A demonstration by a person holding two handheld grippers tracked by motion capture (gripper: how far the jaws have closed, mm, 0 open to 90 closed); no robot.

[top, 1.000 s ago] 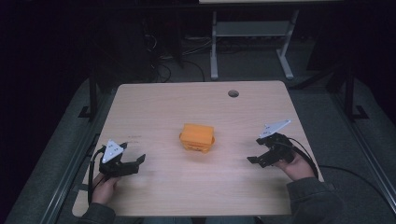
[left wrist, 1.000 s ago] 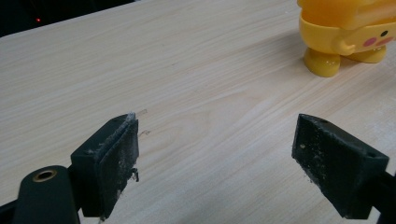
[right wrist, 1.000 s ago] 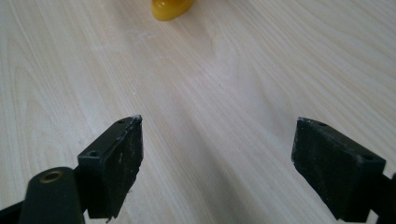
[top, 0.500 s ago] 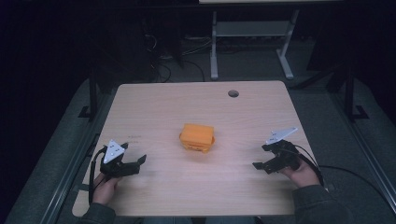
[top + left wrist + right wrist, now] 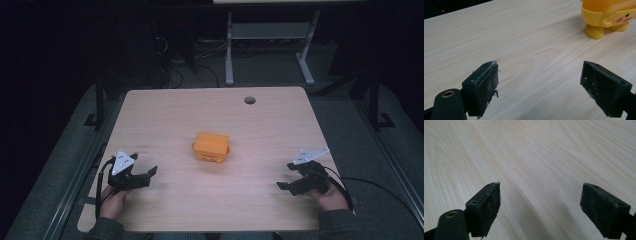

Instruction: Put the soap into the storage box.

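toy: orange-yellow plastic box-shaped toy on short feet (image 5: 211, 148), worktop centre; in the left gripper view it sits at 1 o'clock, pink cheek marks visible, exact character hard to tell
left hand-held gripper (image 5: 141, 176): jaws wide, empty, low over the worktop at 8 o'clock of the toy, well apart from it
right hand-held gripper (image 5: 286, 184): jaws wide, empty, at 4 o'clock of the toy, well apart
step: reach in toward the toy, likely; keep jaws wide, come in level, close across the body above the feet
worktop: pale wood-grain worktop (image 5: 170, 115), round cable hole (image 5: 249, 100) at 12 o'clock edge
obstacles: path to the toy looks free from both sides
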